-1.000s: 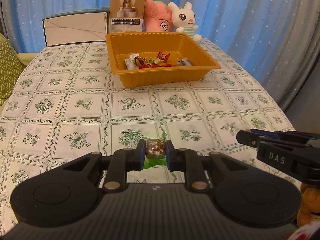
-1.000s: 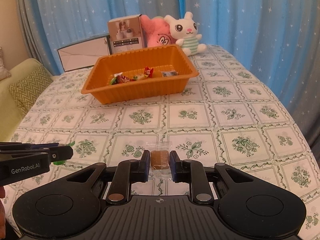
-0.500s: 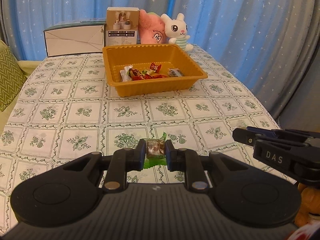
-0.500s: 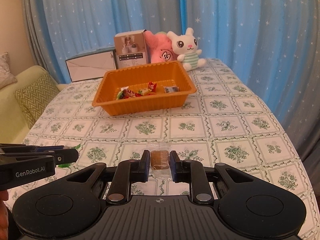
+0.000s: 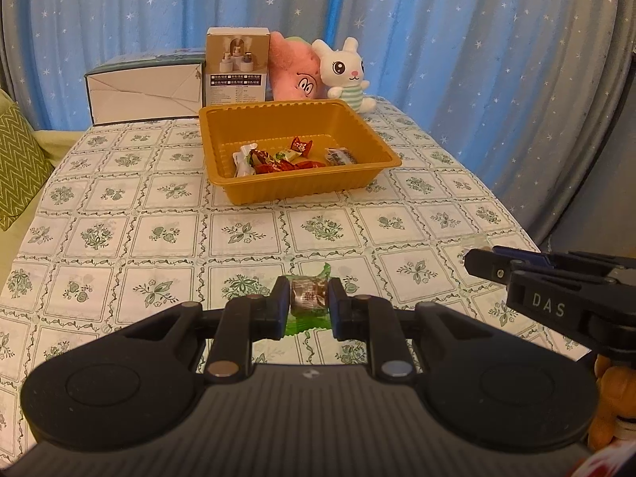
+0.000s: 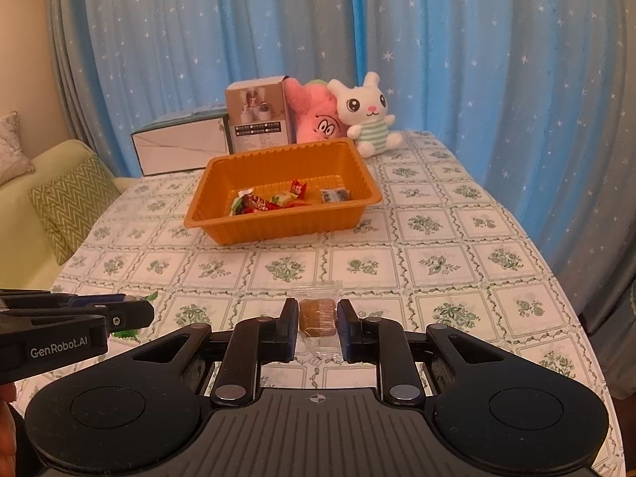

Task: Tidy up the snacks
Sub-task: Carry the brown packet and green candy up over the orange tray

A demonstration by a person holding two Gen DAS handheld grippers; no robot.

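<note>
Curtains (image 5: 457, 59): blue fabric with small white stars, hanging in soft vertical folds behind the desk and around its right side.
Sofa (image 6: 35, 206): pale yellow-green upholstery to the left of the desk; a cushion (image 6: 75, 202) with a green zigzag weave leans on it.
Desk (image 5: 119, 238): rounded top under a smooth white cloth printed in squares of green flowers with vine borders.
Long box (image 5: 143, 95): white cardboard, flat-sided, lying at the far edge of the desk.
Tray (image 5: 222, 135): orange moulded plastic, rectangular, ribbed walls with a scalloped rim; stands in the far half of the desk, in front of the boxes and toys.
Upright box (image 5: 237, 67): printed carton, standing just behind the tray.
Plush toys: a pink one (image 5: 294, 71) and a white rabbit (image 5: 344, 73) in a striped green body, side by side at the far edge.
Snacks in tray (image 5: 278, 159): a loose cluster of small crinkled wrappers, red, green, white and dark, on the tray floor.
Left claw (image 5: 308, 302): black, clamped on a green-wrapped candy (image 5: 308, 298) with a brown foil-like centre, over the near part of the desk.
Right claw (image 6: 318, 320): black, clamped on a clear-wrapped snack (image 6: 317, 316), a brown ridged block in transparent film, over the near part of the desk.
</note>
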